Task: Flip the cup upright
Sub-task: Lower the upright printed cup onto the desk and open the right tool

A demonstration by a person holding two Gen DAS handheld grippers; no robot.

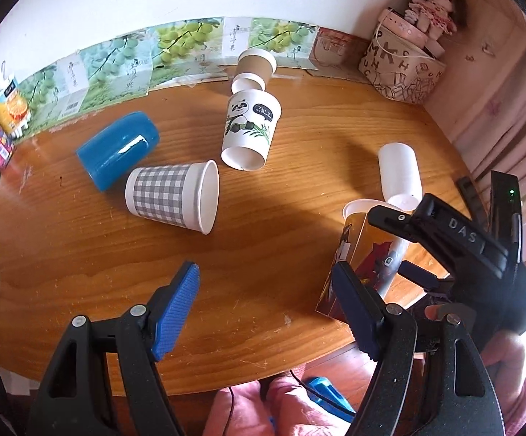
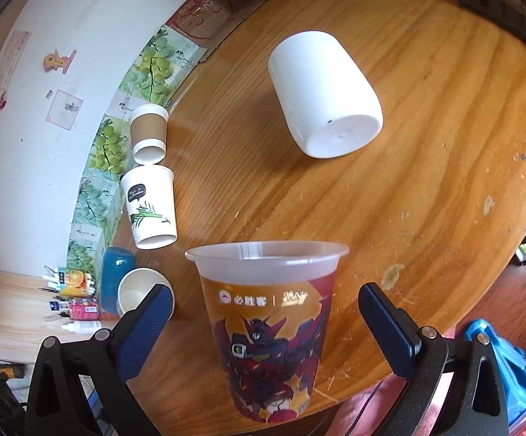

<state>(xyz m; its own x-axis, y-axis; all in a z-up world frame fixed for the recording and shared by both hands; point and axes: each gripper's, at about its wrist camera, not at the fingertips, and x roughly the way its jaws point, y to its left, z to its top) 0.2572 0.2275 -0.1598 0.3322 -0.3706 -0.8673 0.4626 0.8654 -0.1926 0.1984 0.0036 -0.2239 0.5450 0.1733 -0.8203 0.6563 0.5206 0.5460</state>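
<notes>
The right gripper (image 2: 264, 307) fingers (image 2: 386, 327) are spread wide, released, and the printed cup (image 2: 268, 327) is seen upright between them, untouched. The left gripper (image 1: 268, 312) is likewise released. Beyond the printed cup, five cups are counted lying on the desk (image 2: 426, 181).

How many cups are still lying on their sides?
5: blue cup far left, checked cup beside it, panda cup centre, brown cup behind it, white cup right.
</notes>
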